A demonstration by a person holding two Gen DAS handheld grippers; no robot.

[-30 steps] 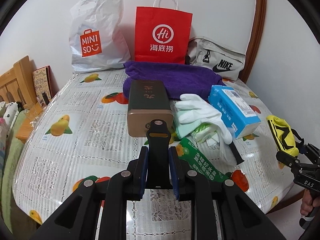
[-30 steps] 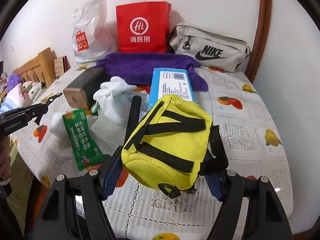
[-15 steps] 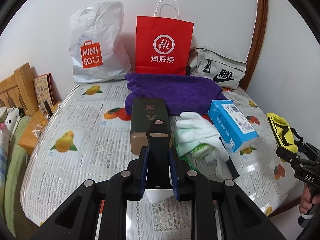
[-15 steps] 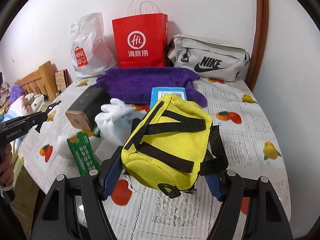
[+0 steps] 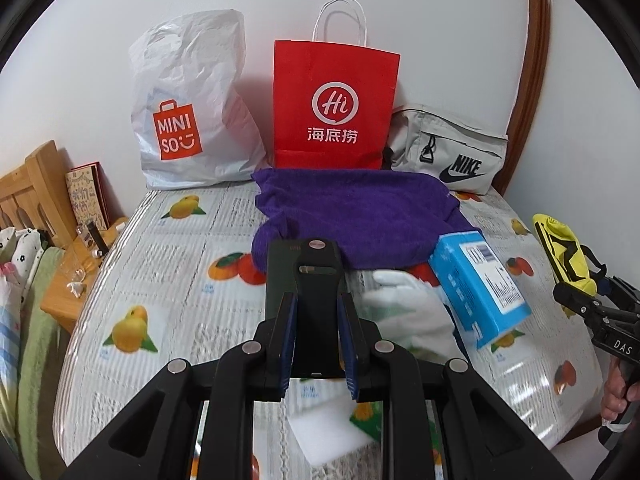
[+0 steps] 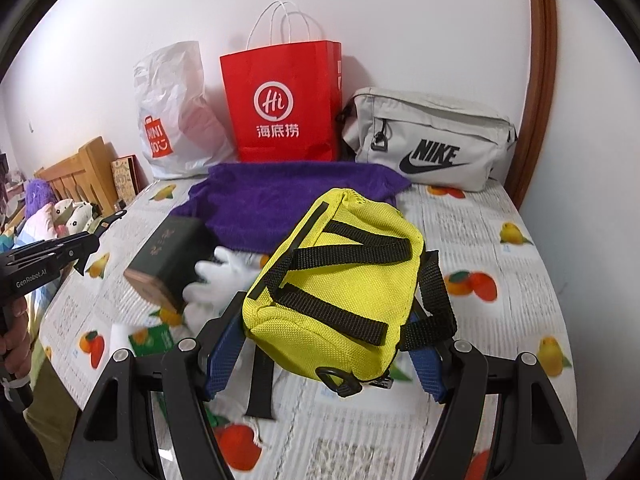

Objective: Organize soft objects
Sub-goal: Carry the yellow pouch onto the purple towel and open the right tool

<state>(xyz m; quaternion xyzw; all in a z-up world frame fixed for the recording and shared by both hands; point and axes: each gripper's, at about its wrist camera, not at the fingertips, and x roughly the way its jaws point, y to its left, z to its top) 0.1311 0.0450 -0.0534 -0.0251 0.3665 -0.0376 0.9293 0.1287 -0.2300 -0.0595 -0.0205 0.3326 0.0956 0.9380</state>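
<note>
Currently the right gripper (image 6: 324, 356) clamps a yellow pouch (image 6: 336, 280) above the table (image 6: 500, 280); the left gripper (image 5: 317, 340) is pinched on a black strap (image 5: 318, 304), purple towel (image 5: 360, 216) ahead.

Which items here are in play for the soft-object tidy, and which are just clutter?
In play:
- yellow pouch, gripped by right gripper
- black strap, clamped in left gripper
- purple towel
- white glove

Lying about:
- blue box
- dark green box
- red paper bag
- Miniso bag
- Nike bag
</note>
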